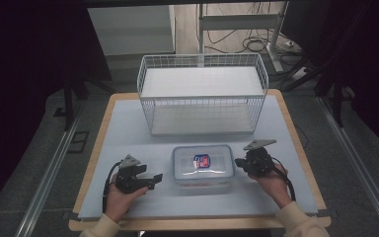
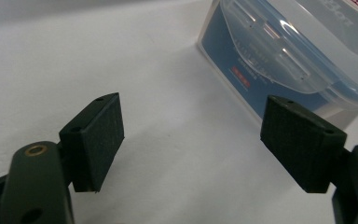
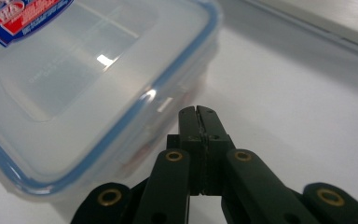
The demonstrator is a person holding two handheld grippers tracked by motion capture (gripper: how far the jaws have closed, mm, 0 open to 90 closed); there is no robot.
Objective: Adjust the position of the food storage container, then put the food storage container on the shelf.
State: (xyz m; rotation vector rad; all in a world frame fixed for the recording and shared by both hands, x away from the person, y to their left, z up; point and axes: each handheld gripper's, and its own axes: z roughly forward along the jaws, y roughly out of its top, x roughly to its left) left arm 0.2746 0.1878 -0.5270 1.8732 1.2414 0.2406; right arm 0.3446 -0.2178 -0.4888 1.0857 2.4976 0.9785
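Note:
A clear plastic food box (image 1: 203, 168) with a blue-sealed lid and a red and blue sticker lies on the white mat near the front. My left gripper (image 1: 154, 179) rests to the left of the box, open, its pads (image 2: 98, 140) wide apart with nothing between them; the box's side clip (image 2: 270, 51) lies just ahead of it. My right gripper (image 1: 237, 162) is at the box's right side, shut, with its tips (image 3: 198, 119) pressed together next to the lid's edge (image 3: 135, 112). Whether the tips touch the box I cannot tell.
A white wire basket (image 1: 202, 94) stands behind the box at the back of the mat (image 1: 123, 128). The wooden table edge (image 1: 94, 148) frames the mat. Dark floor, table legs and cables lie beyond.

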